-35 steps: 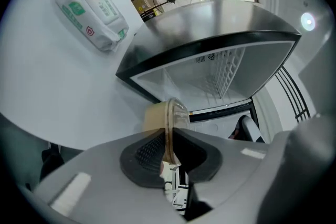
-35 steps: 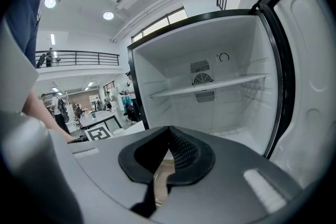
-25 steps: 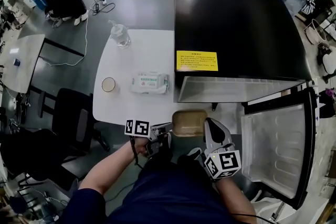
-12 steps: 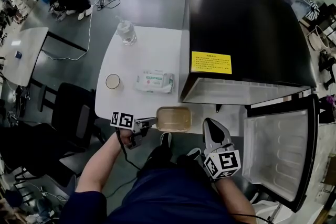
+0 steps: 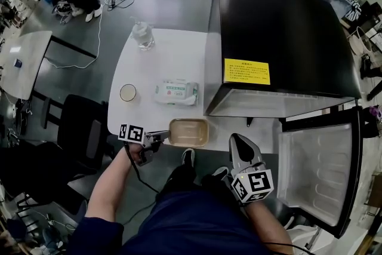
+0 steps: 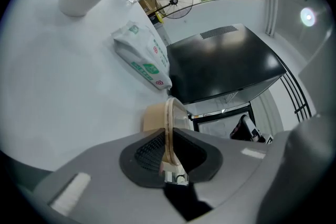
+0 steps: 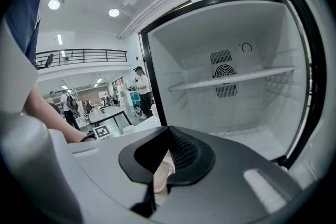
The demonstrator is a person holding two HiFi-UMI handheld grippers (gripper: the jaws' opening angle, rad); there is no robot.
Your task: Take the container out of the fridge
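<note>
The tan container [image 5: 188, 132] is out of the fridge and lies level over the front edge of the white table [image 5: 161, 63]. I cannot tell whether it rests on the top. My left gripper [image 5: 157, 139] is shut on its left rim. In the left gripper view the container [image 6: 155, 117] stands edge-on between the pads of the left gripper [image 6: 169, 136]. My right gripper [image 5: 240, 149] hangs shut below the black fridge [image 5: 280, 27], holding nothing. In the right gripper view the right gripper [image 7: 168, 136] points into the bare fridge interior [image 7: 231, 97].
The fridge door [image 5: 310, 170] stands open at the right. On the table are a wipes pack [image 5: 174, 92], a paper cup [image 5: 128, 92] and a water bottle [image 5: 142, 36]. A black chair [image 5: 83, 128] stands left of the table. People stand far back.
My left gripper has carried the container leftwards and away from me, from in front of the fridge to the table's front edge. The right gripper has stayed put.
</note>
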